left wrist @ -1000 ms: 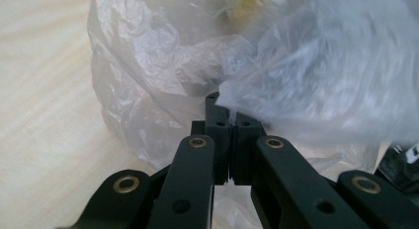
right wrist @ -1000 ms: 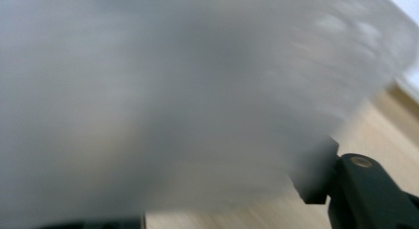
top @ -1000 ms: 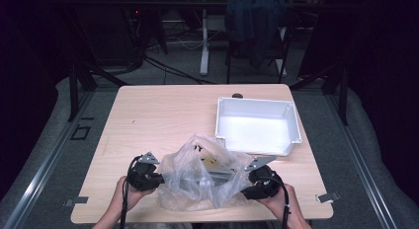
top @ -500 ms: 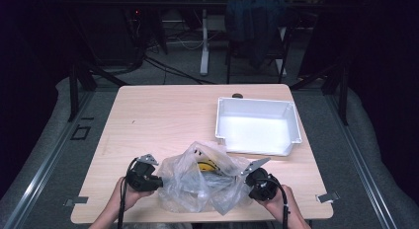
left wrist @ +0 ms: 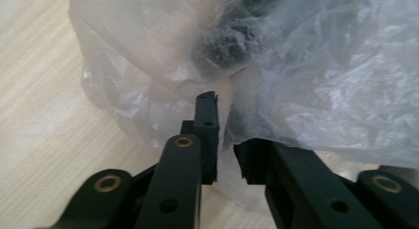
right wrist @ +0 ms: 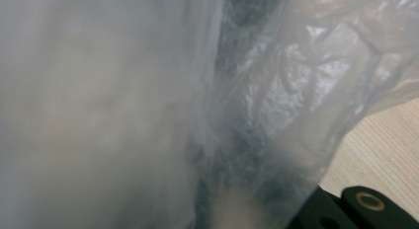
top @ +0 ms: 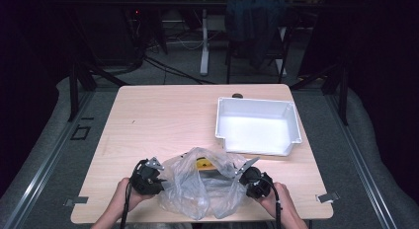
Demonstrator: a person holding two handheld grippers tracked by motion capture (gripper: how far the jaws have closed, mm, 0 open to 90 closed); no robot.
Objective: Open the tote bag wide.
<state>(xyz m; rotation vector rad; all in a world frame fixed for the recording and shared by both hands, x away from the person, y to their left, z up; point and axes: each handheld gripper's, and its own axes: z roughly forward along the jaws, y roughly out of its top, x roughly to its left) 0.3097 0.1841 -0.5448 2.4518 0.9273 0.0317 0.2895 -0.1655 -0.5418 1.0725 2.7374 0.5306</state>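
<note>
Crumpled clear plastic bag [top: 200,187] on the near edge of the pale wooden table [top: 163,115], stretched crosswise between both tools. Left gripper [left wrist: 225,140] just easing apart, film in the narrow gap; right gripper [top: 243,173] pinched shut on the bag's opposite edge. White rectangular plastic bin [top: 291,135] beyond, nearer the right hand.

L gripper [top: 160,175] low at near edge, jaws just been opening, small gap. R gripper [top: 241,173] opposite, jaws closed.

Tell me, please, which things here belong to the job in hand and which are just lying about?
In the job:
- plastic bag, between both grippers
- yellow item inside the bag
- left gripper, jaws just opening, film between them
- right gripper, shut on the bag

Lying about:
- white bin, empty
- small dark thing behind the bin
</note>
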